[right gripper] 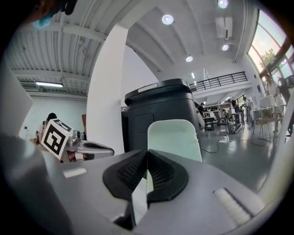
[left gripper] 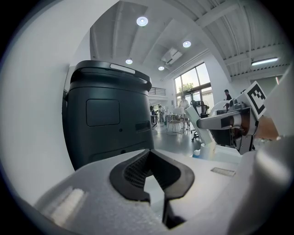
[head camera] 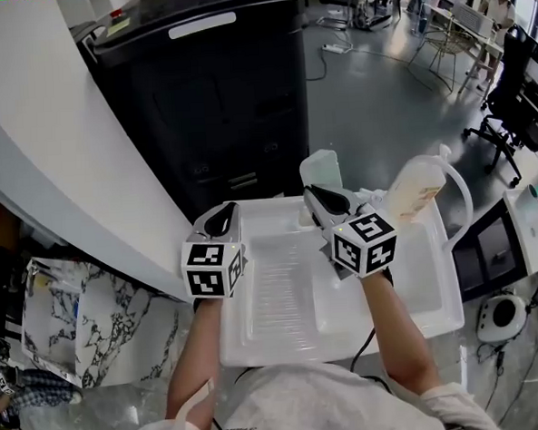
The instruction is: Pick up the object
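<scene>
Right gripper (right gripper: 147, 155): jaws closed, clamping the lower edge of a thin, pale-green translucent plastic plate with rounded corners (right gripper: 174, 137).
Plate, position: it rises from the pad tips toward 12 o'clock in the right gripper view. In the head view, plate (head camera: 323, 170) projects past right gripper (head camera: 315, 196) toward 12 o'clock, over the far rim of the tray.
Plate, long axis: in line with the jaws, broad face toward the camera. The pinch is on one short edge only, so the plate would probably pivot if knocked.
Nearer hand: the right, which already has the plate.
Left gripper (left gripper: 148, 153): tips together, nothing between them. In the head view, left gripper (head camera: 225, 214) lies at 9 o'clock from the right one, apart from it.
Shallow white plastic tray with ribbed floor (head camera: 274, 296): beneath both grippers, floor bare between the forearms.
Translucent plastic bottle of beige liquid (head camera: 416, 189): at 3 o'clock from the right gripper, just beside it, neck tilted toward 1 to 2 o'clock.
Tall black plastic cabinet (head camera: 208, 104): at 12 o'clock, close beyond the tray's far rim; the nearest obstacle to the plate's free end.
White curved column (head camera: 56, 150): at 9 to 10 o'clock.
Open room: judged to lie upward and back toward 6 o'clock.
Stage: pick-up appears achieved.
</scene>
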Motion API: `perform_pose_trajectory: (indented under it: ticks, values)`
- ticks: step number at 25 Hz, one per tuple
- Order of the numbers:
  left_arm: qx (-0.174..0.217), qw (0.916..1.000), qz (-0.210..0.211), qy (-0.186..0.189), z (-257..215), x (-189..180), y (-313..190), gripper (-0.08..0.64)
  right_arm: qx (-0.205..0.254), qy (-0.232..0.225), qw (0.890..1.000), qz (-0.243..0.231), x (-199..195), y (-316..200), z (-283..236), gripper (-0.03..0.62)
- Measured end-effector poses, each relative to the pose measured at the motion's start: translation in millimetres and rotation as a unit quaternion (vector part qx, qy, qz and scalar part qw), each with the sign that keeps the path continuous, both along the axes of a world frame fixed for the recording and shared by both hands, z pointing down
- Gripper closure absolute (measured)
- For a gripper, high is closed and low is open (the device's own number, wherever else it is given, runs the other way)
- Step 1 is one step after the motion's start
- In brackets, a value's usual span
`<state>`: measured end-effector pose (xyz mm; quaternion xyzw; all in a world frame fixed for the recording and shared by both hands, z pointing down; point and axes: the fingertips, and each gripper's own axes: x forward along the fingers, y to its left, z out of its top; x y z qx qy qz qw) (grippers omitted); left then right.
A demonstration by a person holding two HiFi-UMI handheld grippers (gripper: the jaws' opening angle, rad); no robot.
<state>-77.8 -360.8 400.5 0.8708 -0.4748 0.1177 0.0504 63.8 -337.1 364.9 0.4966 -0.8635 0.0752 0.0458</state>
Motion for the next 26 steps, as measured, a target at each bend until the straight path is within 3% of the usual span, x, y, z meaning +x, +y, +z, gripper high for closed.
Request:
perform_pose_trajectory:
  ticks: [26]
  values:
    - [-0.001, 1.0, 0.006, -0.006, 1.4, 3.9, -1.4, 0.554, 0.004, -0.007, 1.0, 0.012, 5.2, 1.0, 2.6, 0.583]
